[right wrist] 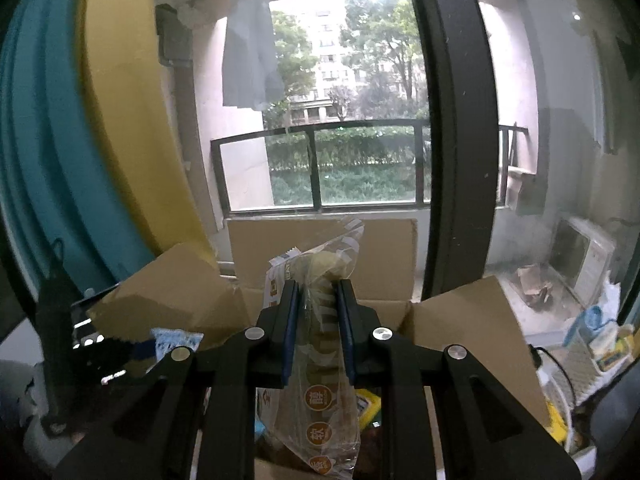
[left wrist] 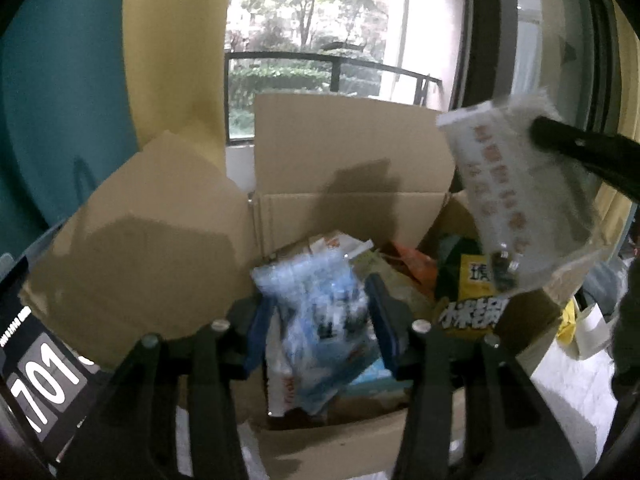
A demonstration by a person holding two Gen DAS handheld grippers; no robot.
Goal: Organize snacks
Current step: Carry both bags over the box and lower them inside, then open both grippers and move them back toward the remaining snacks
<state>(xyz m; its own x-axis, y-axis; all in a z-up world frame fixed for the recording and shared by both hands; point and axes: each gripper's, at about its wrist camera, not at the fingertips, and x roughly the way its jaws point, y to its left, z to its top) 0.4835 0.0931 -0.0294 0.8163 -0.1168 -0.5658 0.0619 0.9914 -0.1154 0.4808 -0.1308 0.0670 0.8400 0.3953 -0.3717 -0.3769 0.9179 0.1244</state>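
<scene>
Left tongs (left wrist: 320,320) pinching blue snack packet (left wrist: 320,312) low centre, over open cardboard box (left wrist: 352,168); right tongs (right wrist: 318,320) pressed on clear pastry bag (right wrist: 320,360) (long axis upright), box directly beneath

The cardboard box (left wrist: 352,216) stands open with its flaps raised and holds mixed snack packets. A blue-and-white packet (left wrist: 320,320) hangs above its interior. A clear packet with orange print (right wrist: 320,380) hangs upright over the box.
</scene>
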